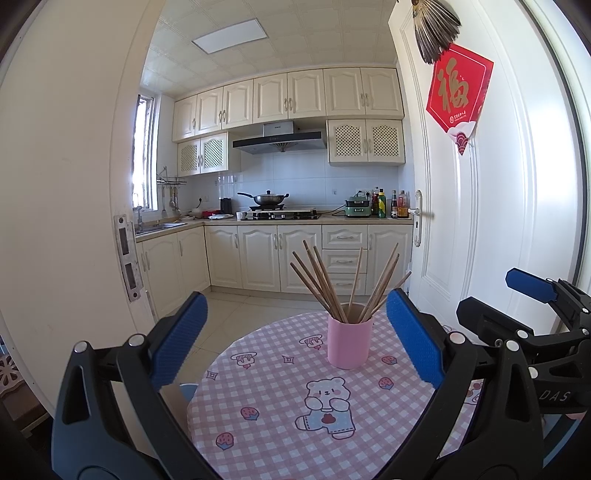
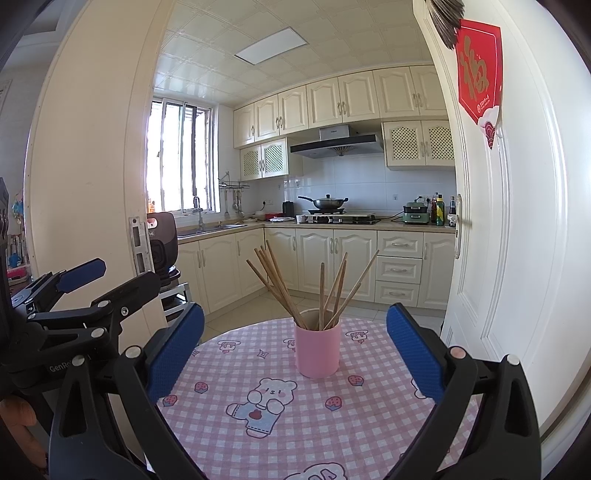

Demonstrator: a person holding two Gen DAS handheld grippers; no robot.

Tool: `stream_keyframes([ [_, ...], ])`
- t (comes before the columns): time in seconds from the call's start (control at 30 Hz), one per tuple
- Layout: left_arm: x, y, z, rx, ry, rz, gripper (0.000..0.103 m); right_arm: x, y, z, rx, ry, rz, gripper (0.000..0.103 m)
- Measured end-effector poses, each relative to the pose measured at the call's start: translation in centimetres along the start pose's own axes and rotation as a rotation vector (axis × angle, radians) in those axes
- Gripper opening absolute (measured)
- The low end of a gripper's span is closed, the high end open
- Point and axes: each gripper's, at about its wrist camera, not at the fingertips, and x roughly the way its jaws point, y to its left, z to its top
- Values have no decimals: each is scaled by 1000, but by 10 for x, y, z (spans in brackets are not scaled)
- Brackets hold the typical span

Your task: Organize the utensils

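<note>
Left tool: blue ribbed pads spread wide apart, nothing between them; held level above the near edge of the worktop, aimed at the cup. Seen from the right wrist view, its body carries the partial lettering "GenRo".
Right tool: pads likewise wide apart and empty; held level just beside the left tool, also aimed at the cup. Seen from the left wrist view, its body shows the letters "DAS".
Chopsticks: a bundle of brown wooden sticks standing in the cup, fanned outward, some leaning left and some right.
Pink cup: upright cylinder toward the far side of the worktop, ahead of both tools and touching neither.
Worktop: round table under a pink and white checked cloth printed with a bear and strawberries.
Door: white, open at the right; bears a red diamond sign with the gold character "福", smaller writing beneath it too small to read, and a feather fan hung above.
Kitchen: cream cabinets, range hood, a wok on the hob, bottles on the counter, sink below a bright window.
Ceiling: white tiles with a flat light panel.
</note>
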Motion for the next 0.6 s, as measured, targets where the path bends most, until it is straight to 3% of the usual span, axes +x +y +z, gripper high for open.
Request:
stream_keyframes([
  [0.6, -1, 0, 1, 3, 1, 3, 95, 0, 0, -1, 5, 5, 2, 95],
])
